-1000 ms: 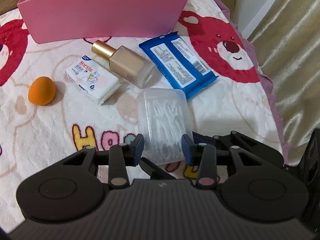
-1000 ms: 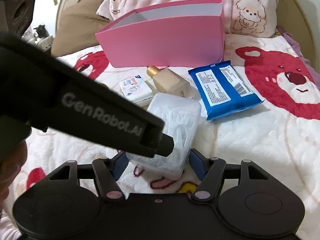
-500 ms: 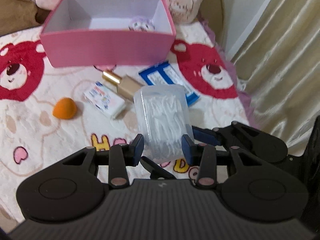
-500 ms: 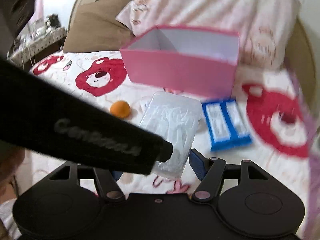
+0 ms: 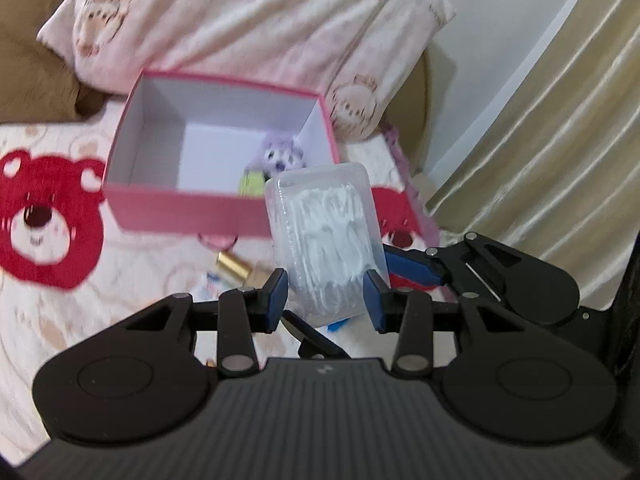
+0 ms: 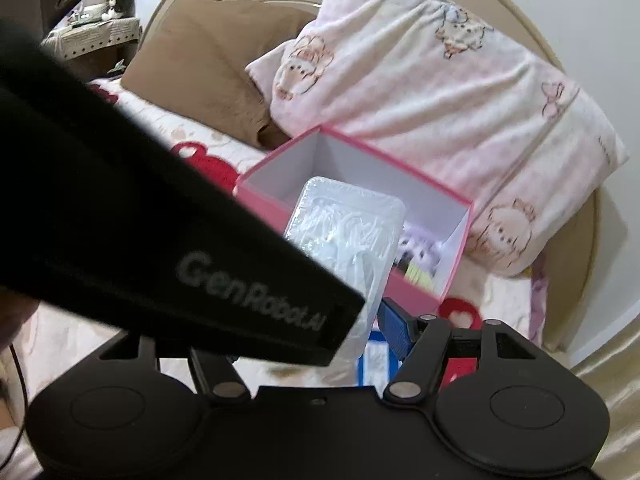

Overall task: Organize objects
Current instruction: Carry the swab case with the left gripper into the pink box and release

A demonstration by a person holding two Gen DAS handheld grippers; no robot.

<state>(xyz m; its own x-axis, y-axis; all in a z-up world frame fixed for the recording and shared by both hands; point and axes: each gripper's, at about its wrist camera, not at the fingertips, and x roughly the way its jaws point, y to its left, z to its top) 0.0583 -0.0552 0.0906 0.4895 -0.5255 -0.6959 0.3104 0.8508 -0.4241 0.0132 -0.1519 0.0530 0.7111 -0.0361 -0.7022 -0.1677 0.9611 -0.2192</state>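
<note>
Both the left gripper [image 5: 325, 295] and right gripper [image 6: 372, 316] clamp the clear plastic case [image 5: 326, 236]; it looks light, stiff, probably slippery, so hold its side walls.

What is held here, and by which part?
The clear plastic box of white picks is held at its near end: the left gripper clamps its two long sides. The right gripper's own hold is hidden.

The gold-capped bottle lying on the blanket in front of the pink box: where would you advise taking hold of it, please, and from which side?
Much of the gold-capped bottle is hidden and blurred behind the left hand-held gripper, which grips the clear plastic box. It lies flat on the blanket, so I'd probably come from above and pinch across the body just below the cap.
</note>
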